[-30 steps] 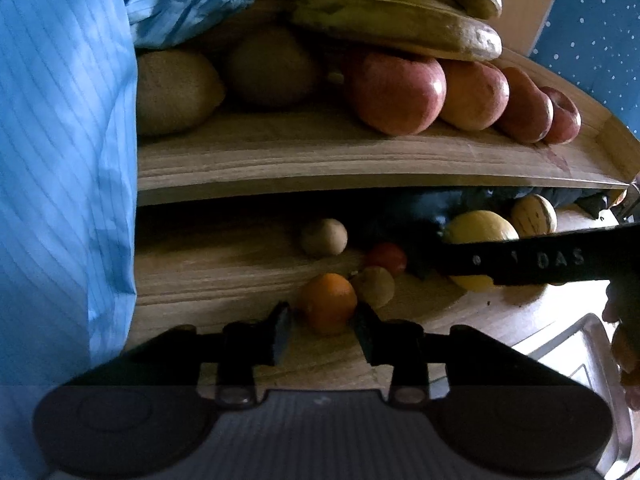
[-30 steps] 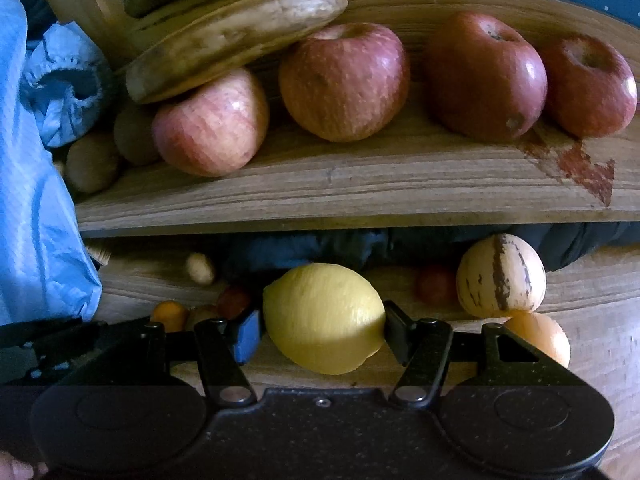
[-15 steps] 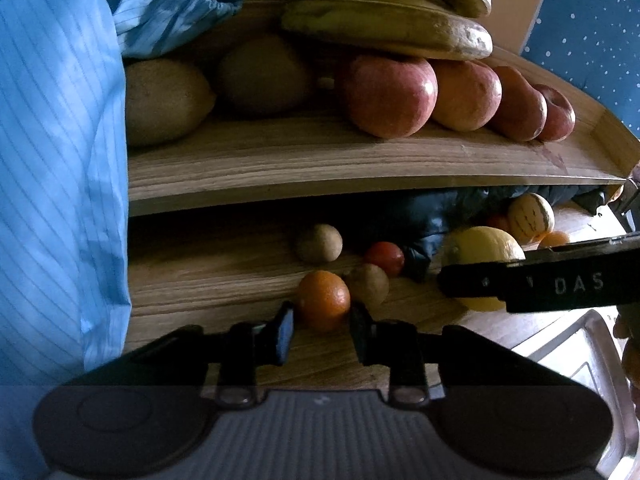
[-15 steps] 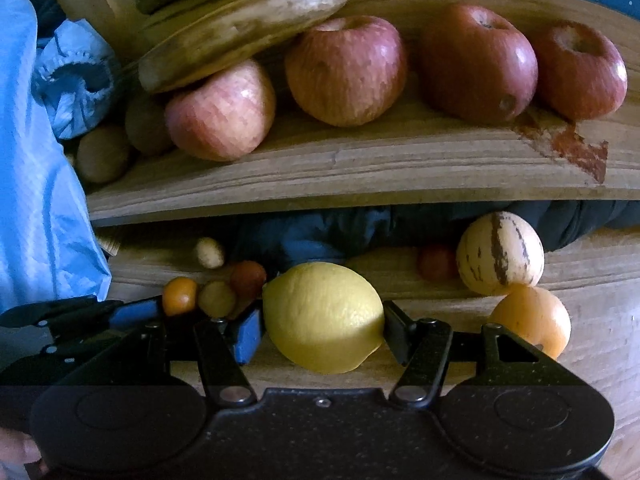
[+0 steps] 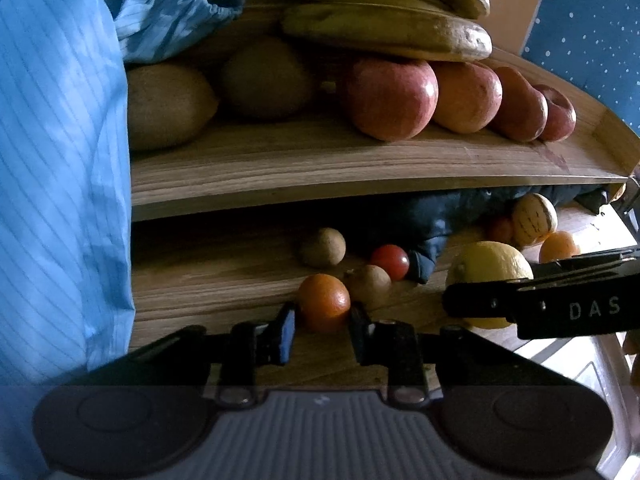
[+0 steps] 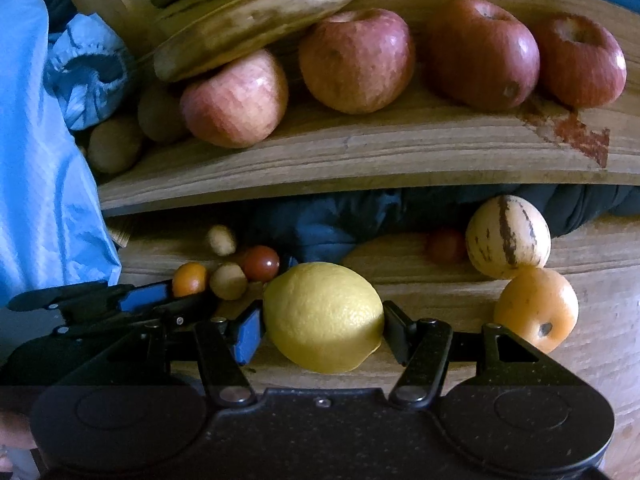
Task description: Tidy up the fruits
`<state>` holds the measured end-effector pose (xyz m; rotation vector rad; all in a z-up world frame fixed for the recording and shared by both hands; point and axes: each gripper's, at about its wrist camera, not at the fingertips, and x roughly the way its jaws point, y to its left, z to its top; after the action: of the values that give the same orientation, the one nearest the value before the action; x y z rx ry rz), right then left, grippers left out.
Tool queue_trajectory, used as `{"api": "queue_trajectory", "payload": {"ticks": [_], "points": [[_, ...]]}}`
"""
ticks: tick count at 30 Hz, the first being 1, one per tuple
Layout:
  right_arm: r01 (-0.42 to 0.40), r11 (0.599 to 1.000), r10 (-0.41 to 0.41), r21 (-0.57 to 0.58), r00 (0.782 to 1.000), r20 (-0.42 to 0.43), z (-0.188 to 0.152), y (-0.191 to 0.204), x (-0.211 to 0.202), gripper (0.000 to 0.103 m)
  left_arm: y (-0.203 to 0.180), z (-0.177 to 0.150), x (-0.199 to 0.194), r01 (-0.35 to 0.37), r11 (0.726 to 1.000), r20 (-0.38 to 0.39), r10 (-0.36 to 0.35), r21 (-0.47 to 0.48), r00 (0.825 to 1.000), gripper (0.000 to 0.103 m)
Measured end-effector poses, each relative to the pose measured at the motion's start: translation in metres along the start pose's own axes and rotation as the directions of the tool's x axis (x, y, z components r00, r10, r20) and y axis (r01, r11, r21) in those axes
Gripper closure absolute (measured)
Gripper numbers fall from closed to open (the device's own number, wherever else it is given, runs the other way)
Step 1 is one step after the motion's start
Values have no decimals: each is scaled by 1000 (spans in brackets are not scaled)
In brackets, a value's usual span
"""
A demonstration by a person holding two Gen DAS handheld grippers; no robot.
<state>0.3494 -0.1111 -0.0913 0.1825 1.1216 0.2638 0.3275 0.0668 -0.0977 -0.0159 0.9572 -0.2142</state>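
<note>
A small orange (image 5: 324, 300) lies on the lower wooden board (image 5: 224, 280), between the fingers of my left gripper (image 5: 322, 322). The jaws are closing and the pads touch both its sides. The same small orange (image 6: 190, 279) shows in the right wrist view just past the left gripper's blue-padded finger (image 6: 148, 296). My right gripper (image 6: 324, 320) is shut on a yellow lemon (image 6: 324, 316), held just above the board. In the left wrist view that lemon (image 5: 488, 268) sits behind the right gripper's black finger (image 5: 560, 308).
The upper shelf (image 6: 360, 156) carries several apples (image 6: 356, 60), bananas (image 6: 248, 20) and kiwis (image 5: 168, 104). On the lower board lie a striped pale fruit (image 6: 508, 236), an orange (image 6: 536, 308), a cherry tomato (image 5: 390, 261), small brown fruits (image 5: 323, 247) and a dark cloth (image 6: 320, 224). A blue sleeve (image 5: 60, 160) fills the left.
The left gripper's jaws have narrowed until the pads meet the small orange. The right gripper keeps its hold on the lemon and has not moved.
</note>
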Motion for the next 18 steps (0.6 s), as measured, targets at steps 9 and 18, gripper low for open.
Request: {"api": "queue_trajectory", "payload": {"ticks": [9, 18], "points": [[-11, 1000, 11, 19, 1000, 3, -5, -6, -2, 40, -5, -5, -12, 14, 1000, 17, -14, 3, 1000, 73], [-35, 999, 33, 34, 999, 43, -7, -12, -15, 40, -16, -11, -28, 38, 999, 35, -38, 21, 999, 73]]}}
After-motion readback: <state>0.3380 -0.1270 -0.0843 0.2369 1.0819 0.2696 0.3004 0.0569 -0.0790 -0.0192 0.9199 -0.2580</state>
